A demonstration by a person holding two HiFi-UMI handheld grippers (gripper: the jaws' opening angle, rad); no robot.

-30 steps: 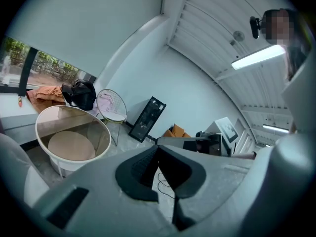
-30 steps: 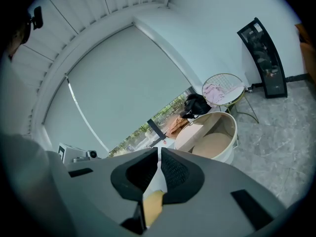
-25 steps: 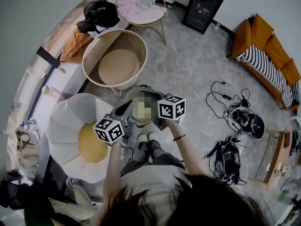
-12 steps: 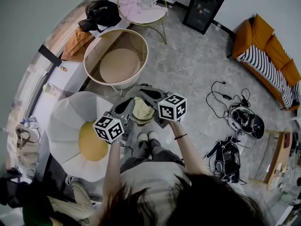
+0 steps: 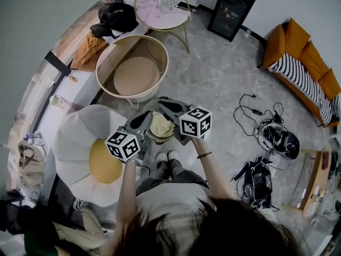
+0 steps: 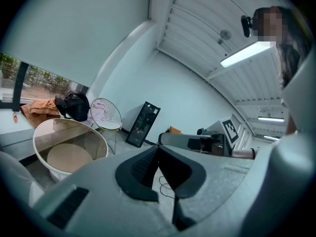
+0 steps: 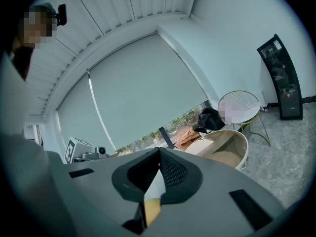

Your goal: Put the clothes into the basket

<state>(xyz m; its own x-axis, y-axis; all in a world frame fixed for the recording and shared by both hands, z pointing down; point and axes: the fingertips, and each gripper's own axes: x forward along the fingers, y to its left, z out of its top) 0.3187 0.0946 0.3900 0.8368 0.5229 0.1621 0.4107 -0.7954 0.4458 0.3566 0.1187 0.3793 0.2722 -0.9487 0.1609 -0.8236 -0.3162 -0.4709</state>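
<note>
Pale yellow garment (image 5: 161, 126), held in the air and well short of the round basket (image 5: 133, 74). Right tongs (image 7: 159, 149) pinch a thin fold of it. Left tongs (image 6: 158, 147) are pressed together and empty. Risk: so slight a one-sided pinch may slip in carrying, dropping the cloth onto the floor.

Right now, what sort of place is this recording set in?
Probably a living room, perhaps a staged one: an orange sofa with a striped cushion, a wire chair holding pink clothes, and a round basket beside the window ledge.
</note>
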